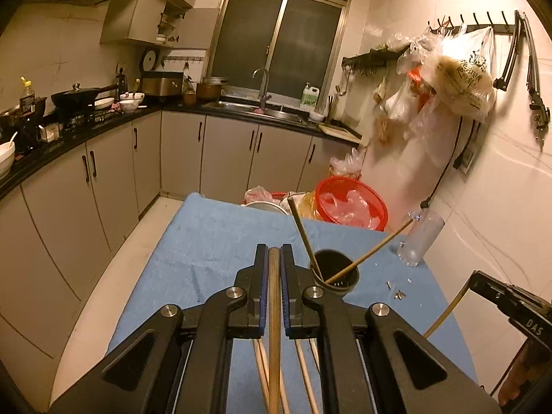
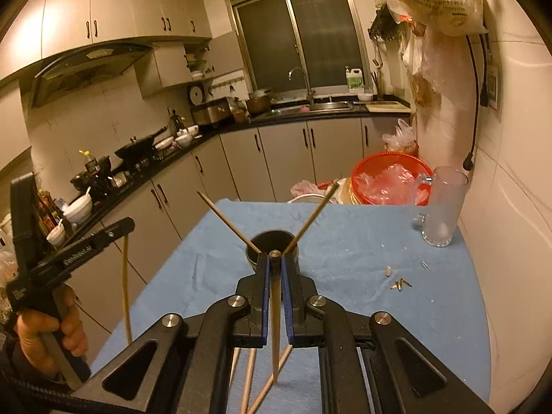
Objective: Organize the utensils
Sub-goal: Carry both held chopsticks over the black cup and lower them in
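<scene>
a plain light-blue cloth [image 2: 345, 241] covers the counter. the holder cup [image 2: 272, 241] on it is dark, almost black inside. the chopsticks [image 2: 231, 222] leaning in it are tan wood. the left tongs [image 1: 274, 262] and right tongs [image 2: 275, 265] are black with blue pads. the basket [image 2: 390, 176] is bright red, the glass mug [image 2: 445, 207] clear and frosted, the cabinet doors [image 1: 179, 151] pale grey with dark handles.

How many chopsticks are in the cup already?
Two chopsticks already lean in the dark cup. Each claw, left and right, is shut on one more chopstick. Several loose chopsticks lie on the blue cloth, not yet picked up.
</scene>
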`<state>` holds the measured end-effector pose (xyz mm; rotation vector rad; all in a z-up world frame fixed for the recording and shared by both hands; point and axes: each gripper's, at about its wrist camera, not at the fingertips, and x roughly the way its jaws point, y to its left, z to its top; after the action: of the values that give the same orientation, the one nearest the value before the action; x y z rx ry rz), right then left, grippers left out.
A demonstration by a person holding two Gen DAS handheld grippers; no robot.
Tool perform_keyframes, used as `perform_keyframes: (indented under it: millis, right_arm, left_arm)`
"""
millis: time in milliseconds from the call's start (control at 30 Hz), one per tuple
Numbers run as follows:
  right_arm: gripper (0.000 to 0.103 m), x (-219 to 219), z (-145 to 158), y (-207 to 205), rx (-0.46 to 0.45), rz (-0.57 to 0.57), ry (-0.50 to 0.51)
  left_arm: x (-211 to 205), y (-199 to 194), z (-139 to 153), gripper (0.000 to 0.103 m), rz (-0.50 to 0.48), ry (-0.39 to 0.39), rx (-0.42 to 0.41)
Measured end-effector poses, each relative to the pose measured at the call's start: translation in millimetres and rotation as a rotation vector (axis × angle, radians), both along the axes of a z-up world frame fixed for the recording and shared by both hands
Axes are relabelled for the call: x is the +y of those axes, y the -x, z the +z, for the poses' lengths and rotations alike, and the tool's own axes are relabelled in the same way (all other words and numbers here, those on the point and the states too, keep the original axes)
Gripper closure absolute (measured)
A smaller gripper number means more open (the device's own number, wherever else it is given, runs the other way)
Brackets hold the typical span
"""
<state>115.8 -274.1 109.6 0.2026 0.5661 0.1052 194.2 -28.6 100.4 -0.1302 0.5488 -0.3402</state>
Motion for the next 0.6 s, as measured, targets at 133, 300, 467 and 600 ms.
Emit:
perform_keyframes:
  millis: [133, 300, 467, 600]
  right_arm:
    - [0.096, 2, 9, 0, -0.025, 0.012, -0.010]
    - [0.096, 3, 20, -2, -0.054, 0.019, -0.016]
    - [0.096, -1, 31, -5, -0.072, 0.013, -0.032]
    - [0.096, -4, 41, -10, -0.090, 0.004, -0.043]
  left_arm:
    - [0, -2, -1, 0.097, -0.004, 0.020, 0.005]
    - [0, -7, 1, 0.097, 0.018, 0.058, -0.018]
    - [-4, -15, 15, 0.097, 0.051, 0.104, -0.084]
    - [-15, -27, 26, 0.097, 0.053, 0.104, -0.118]
